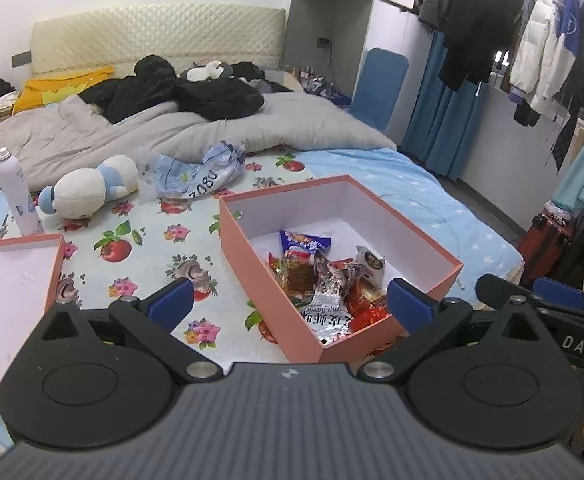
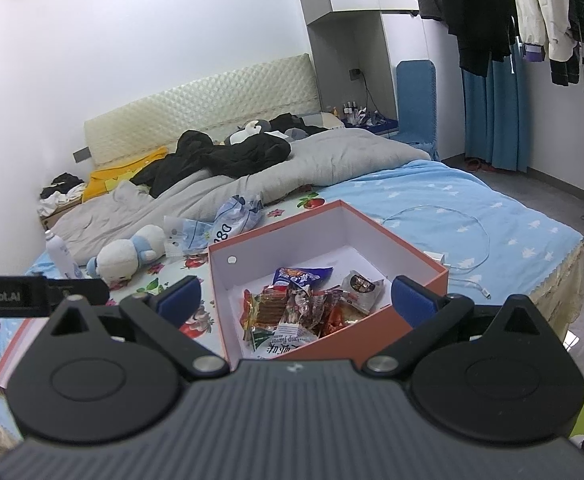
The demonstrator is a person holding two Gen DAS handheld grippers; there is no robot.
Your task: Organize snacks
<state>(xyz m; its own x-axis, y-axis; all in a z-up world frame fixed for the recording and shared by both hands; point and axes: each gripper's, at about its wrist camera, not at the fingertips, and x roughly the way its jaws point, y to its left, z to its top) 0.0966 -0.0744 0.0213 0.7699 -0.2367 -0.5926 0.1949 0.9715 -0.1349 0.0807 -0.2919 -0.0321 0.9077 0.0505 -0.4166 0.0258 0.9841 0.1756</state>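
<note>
A pink box with a white inside stands open on the bed. Several snack packets lie piled in its near end, among them a blue packet. The box lid lies upside down to the left; its edge shows in the right wrist view. My left gripper is open and empty, held above the box's near end. My right gripper is open and empty, also above the near end. Each gripper shows at the edge of the other's view.
On the flowered sheet lie a plush toy, a white spray bottle and a crumpled blue-white bag. A grey duvet with black clothes lies behind. A white cable lies right of the box.
</note>
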